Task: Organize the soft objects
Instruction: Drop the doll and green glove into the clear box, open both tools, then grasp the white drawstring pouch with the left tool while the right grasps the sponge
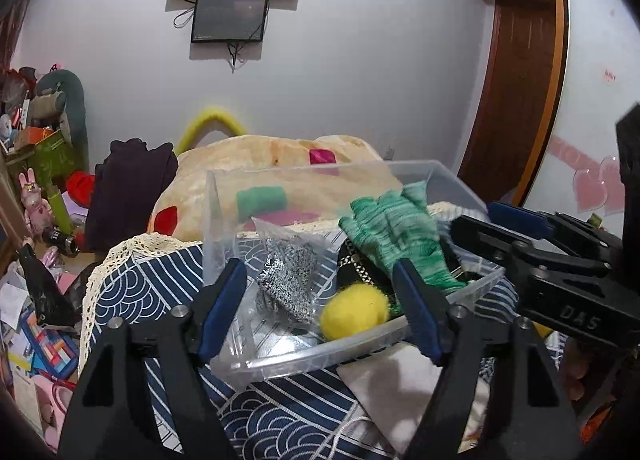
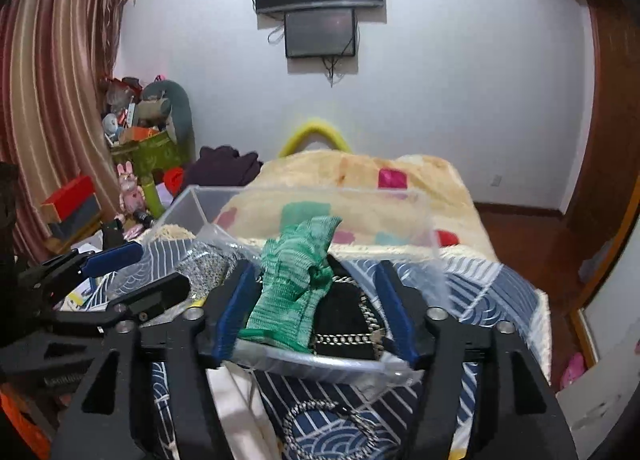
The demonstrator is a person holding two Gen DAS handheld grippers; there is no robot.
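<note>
A clear plastic bin (image 1: 352, 344) sits on a blue wave-pattern cloth on the bed. It holds a green knit glove (image 1: 396, 228), a yellow fuzzy ball (image 1: 352, 310), a grey speckled item in a clear bag (image 1: 288, 276) and a black item with a chain trim (image 2: 348, 316). My left gripper (image 1: 320, 300) is open, its jaws either side of the bin's near wall. My right gripper (image 2: 316, 308) is open at the bin's near edge, with the green glove (image 2: 292, 280) lying between its fingers. The right gripper also shows at the right in the left wrist view (image 1: 540, 244).
A white cloth (image 1: 404, 388) and a braided cord (image 2: 340, 420) lie on the blue cloth (image 1: 260, 412) in front of the bin. A cream blanket (image 2: 360, 180) with coloured patches covers the bed behind. Toys and boxes (image 2: 136, 148) clutter the floor at left.
</note>
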